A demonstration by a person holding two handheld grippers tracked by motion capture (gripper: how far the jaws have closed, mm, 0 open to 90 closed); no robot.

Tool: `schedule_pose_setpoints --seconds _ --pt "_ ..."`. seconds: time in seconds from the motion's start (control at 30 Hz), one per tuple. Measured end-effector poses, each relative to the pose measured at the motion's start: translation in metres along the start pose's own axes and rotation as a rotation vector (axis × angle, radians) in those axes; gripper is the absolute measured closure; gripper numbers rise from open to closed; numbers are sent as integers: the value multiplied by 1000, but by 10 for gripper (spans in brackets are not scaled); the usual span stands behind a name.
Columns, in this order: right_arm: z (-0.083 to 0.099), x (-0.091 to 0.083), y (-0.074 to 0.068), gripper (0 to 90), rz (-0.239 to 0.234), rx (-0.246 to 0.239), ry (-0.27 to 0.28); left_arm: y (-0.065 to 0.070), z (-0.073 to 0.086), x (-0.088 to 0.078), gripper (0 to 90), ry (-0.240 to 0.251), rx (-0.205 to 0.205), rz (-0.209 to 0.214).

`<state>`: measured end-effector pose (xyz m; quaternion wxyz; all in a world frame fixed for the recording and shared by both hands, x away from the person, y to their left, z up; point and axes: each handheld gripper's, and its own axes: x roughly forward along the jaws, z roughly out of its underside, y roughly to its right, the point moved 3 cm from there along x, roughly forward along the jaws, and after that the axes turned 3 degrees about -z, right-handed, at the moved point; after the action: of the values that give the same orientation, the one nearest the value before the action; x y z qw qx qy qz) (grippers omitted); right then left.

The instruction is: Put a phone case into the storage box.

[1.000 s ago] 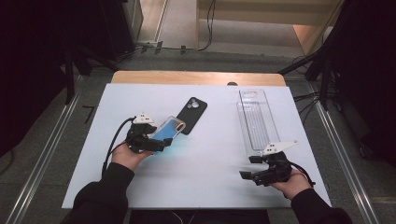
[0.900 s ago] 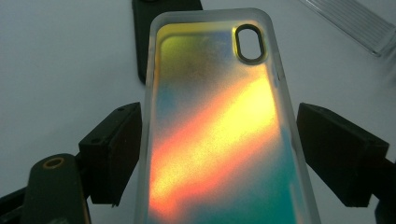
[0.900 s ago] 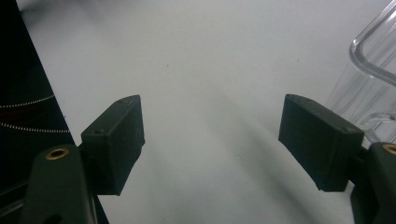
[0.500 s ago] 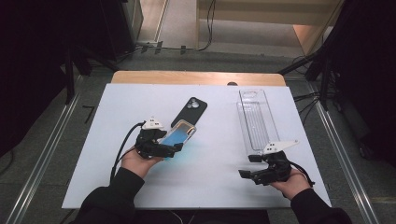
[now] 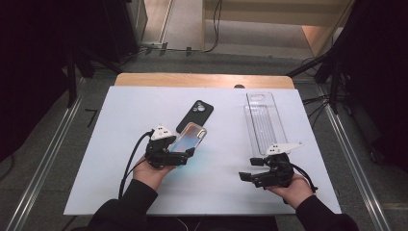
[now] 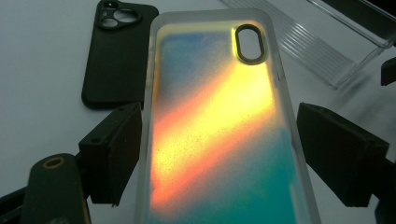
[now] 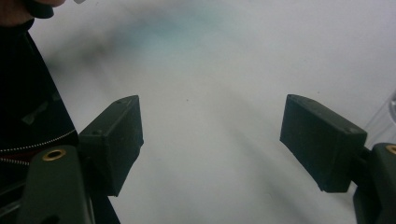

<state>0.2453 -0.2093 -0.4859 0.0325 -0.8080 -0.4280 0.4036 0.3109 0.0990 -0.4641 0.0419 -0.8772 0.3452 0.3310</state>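
Observation:
An iridescent phone case point(image 5: 190, 137) point(image 6: 215, 130), glowing orange and teal, sits between the jaws of my left gripper point(image 5: 183, 153) point(image 6: 219, 154), which is shut on its long sides. Its camera end points away from the hand and nearly reaches the near end of a black phone case point(image 5: 195, 115) point(image 6: 116, 51) lying flat on the table. My right gripper point(image 5: 248, 169) point(image 7: 212, 140) hovers near the front right of the table, pointing left. It is open, with bare white surface between its jaws.
A clear plastic tray point(image 5: 263, 120) point(image 6: 322, 42) lies lengthwise at the right, just beyond the right hand. The white table top point(image 5: 120, 125) ends at a wooden strip at the back. A black cable point(image 5: 131, 161) trails from the left gripper.
My left gripper has carried the iridescent case to the right, closer to the black case. The right gripper has stayed in place.

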Motion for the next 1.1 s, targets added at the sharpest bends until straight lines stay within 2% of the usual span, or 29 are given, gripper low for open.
schedule_pose_setpoints --seconds 0.13,0.33,0.5,0.57,0.73,0.93,1.03,1.1 --pt "-5 0 -2 193 -1 18 16 6 2 3 172 24 -10 -13" --pt "-14 -3 -4 193 -2 65 78 15 5 8 172 67 -1 -34" --pt "-21 -1 -6 193 -7 88 107 22 10 11 172 107 10 -43" --pt "-25 1 -6 193 -14 102 120 24 11 12 171 127 4 -38" --pt "-33 5 -8 194 -25 135 145 31 15 13 172 181 4 -61" --pt "-44 8 -10 197 -45 182 193 38 19 15 172 217 -4 -52" --pt "-49 11 -10 199 -42 191 202 42 22 16 172 250 13 -46" --pt "-52 12 -10 202 -50 203 210 45 23 17 171 252 20 -46"
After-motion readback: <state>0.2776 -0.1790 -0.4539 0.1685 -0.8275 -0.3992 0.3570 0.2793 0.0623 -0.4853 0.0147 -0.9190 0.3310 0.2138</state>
